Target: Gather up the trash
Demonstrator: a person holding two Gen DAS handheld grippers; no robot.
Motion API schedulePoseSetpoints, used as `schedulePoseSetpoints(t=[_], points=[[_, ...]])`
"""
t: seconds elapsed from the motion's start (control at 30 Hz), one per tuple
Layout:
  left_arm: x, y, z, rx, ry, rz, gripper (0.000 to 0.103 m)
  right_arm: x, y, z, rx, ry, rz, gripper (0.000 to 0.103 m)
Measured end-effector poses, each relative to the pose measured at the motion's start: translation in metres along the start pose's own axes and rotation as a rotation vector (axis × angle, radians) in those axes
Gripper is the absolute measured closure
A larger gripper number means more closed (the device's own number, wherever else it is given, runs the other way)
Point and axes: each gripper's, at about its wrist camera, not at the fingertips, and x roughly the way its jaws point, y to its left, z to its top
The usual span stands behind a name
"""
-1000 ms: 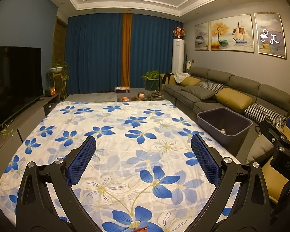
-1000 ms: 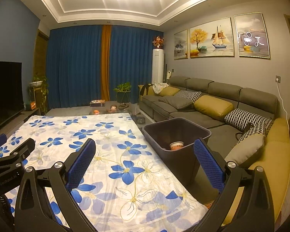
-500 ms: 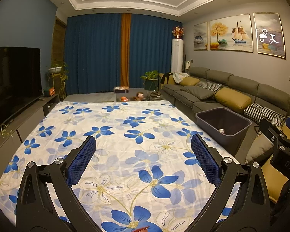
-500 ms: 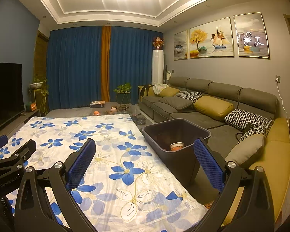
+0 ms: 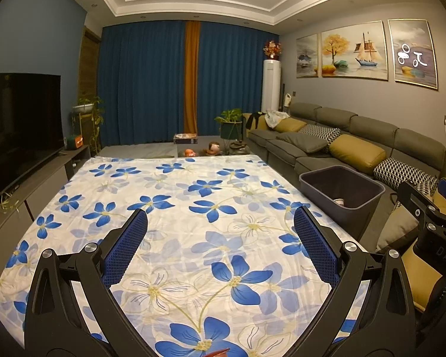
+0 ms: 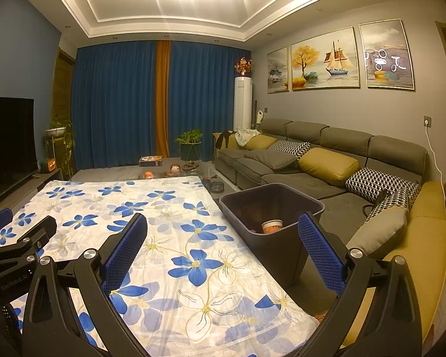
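Left wrist view: the left gripper (image 5: 220, 226) hangs over the flower-print bench (image 5: 175, 196), jaws spread wide with nothing between them. The dark bin (image 5: 342, 192) stands off the bench edge at 2 o'clock, a cup (image 5: 339, 201) just visible inside. The right gripper (image 5: 431, 211) shows at 3 o'clock.

Right wrist view: the right gripper (image 6: 222, 229) has its jaws wide apart and empty. The bin (image 6: 272, 239) sits just beside the bench (image 6: 169, 253) at 1 o'clock; the cup (image 6: 272, 226) lies in it.

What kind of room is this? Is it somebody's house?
Most likely a home living room: a long grey sectional sofa with cushions, a big black flat-screen television and floor-length blue curtains all point to that.
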Motion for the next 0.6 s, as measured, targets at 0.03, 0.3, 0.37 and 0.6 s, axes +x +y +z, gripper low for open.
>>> schedulePoseSetpoints(t=[0.03,0.3,0.37,0.6], points=[[-0.0001,-0.0006,0.0002,0.0,0.0,0.0,0.006,0.0,0.0001,0.0002,0.0,0.0,0.001,0.005],[0.0001,-0.0009,0.0005,0.002,0.001,0.0,0.006,-0.0004,0.0004,0.0017,0.002,0.001,0.001,0.005],[0.0,-0.0011,0.0005,0.002,0.001,-0.001,0.006,-0.0004,0.0006,0.0022,0.002,0.0,0.0,0.005],[0.0,-0.0015,0.0007,0.002,0.001,-0.001,0.006,-0.0002,0.0003,0.0024,0.003,0.001,0.0,0.005]])
